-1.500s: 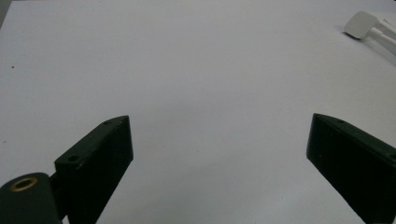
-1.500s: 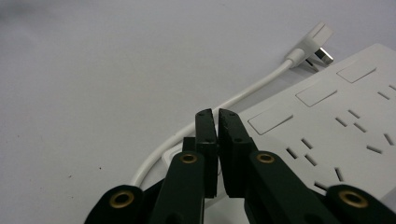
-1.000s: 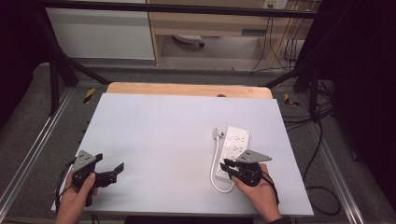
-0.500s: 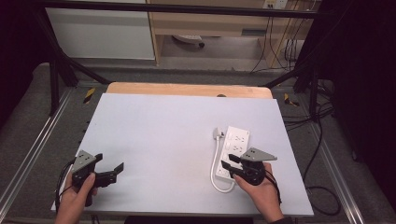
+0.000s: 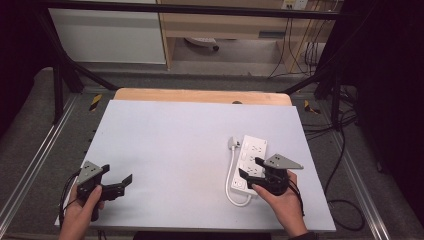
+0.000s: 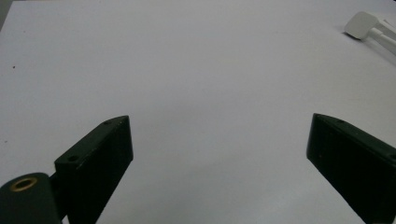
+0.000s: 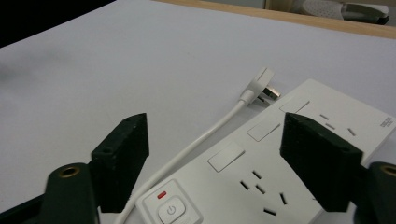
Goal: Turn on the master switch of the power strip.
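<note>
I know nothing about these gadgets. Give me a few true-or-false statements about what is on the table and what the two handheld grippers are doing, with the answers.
1. The white power strip lies at the right gripper. True.
2. The right gripper is clamped shut on the strip. False: its jaws have just been opening and stand apart over it.
3. The strip's plug is pushed into one of its own sockets. False: it lies loose on the table beside the strip.
4. The left gripper is open with nothing between its jaws. True.
5. The strip's power button sits at the end nearest the right gripper. True.
</note>
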A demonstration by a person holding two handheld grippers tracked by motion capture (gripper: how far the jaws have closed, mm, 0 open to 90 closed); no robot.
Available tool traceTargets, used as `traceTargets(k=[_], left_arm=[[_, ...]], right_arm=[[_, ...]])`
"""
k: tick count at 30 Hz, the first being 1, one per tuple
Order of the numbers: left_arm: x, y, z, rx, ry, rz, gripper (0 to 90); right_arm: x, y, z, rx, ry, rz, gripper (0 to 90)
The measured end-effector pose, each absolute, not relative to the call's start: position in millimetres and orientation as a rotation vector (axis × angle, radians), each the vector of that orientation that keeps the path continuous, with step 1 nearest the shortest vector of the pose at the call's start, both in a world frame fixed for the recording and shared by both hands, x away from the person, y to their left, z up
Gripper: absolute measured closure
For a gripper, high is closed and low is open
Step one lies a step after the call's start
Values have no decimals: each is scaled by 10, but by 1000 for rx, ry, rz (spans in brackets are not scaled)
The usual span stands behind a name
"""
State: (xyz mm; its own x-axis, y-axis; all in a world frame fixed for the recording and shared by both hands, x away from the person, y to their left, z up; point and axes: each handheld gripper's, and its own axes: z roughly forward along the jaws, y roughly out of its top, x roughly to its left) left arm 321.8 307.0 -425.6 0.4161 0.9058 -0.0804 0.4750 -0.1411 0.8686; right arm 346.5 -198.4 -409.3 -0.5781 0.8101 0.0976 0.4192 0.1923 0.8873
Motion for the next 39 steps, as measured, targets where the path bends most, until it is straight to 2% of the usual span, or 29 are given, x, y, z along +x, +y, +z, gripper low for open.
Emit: traceTargets(k=[4, 7, 22, 39], left_arm=[[3219, 3072, -4258, 1773, 1199, 602, 71], [3219, 3071, -4258, 1774, 1198, 602, 71], [3216, 3078, -4257, 1768, 1201, 602, 70], [3217, 3078, -4257, 1766, 1202, 602, 70]], right_arm=[[3481, -2000, -4089, 1139, 2055, 1347, 112], [3482, -2014, -4090, 1120, 2035, 1331, 56], [3416, -2129, -4003, 1080, 1986, 1375, 41], [3351, -2511, -4020, 1137, 1931, 1353, 41]])
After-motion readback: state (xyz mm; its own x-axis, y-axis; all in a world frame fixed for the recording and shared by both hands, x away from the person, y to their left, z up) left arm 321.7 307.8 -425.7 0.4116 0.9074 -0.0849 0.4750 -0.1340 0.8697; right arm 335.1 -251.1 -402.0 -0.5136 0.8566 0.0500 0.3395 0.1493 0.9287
